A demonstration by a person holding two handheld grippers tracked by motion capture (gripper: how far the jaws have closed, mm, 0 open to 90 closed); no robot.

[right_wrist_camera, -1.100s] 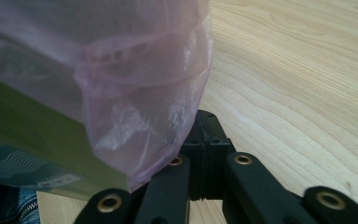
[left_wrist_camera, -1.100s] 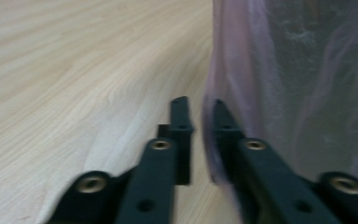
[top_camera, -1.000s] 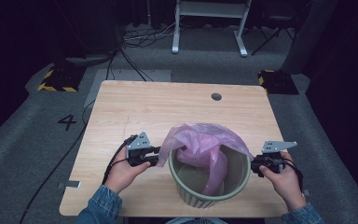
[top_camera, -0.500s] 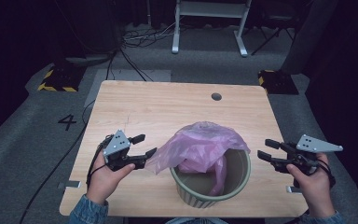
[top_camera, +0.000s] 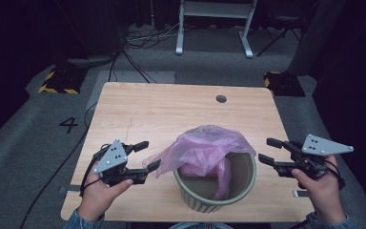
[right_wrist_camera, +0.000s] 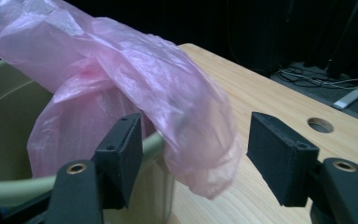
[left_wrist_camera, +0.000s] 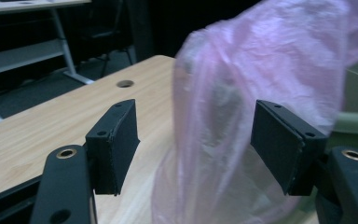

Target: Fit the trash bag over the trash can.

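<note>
Draping over the bin [top_camera: 215,191], the pink bag [top_camera: 205,148] looks thin, light, limp and slippery, likely to tear. Left gripper [top_camera: 144,155] and right gripper [top_camera: 268,150] flank it, jaws just opened, holding nothing. Best pinched at the loose hem near the rim.

Wooden table [top_camera: 171,109] with round hole [top_camera: 221,98], hazard-striped floor blocks [top_camera: 57,82]

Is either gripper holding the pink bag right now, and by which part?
Neither: left gripper and right gripper are open, clear of the pink bag.
</note>
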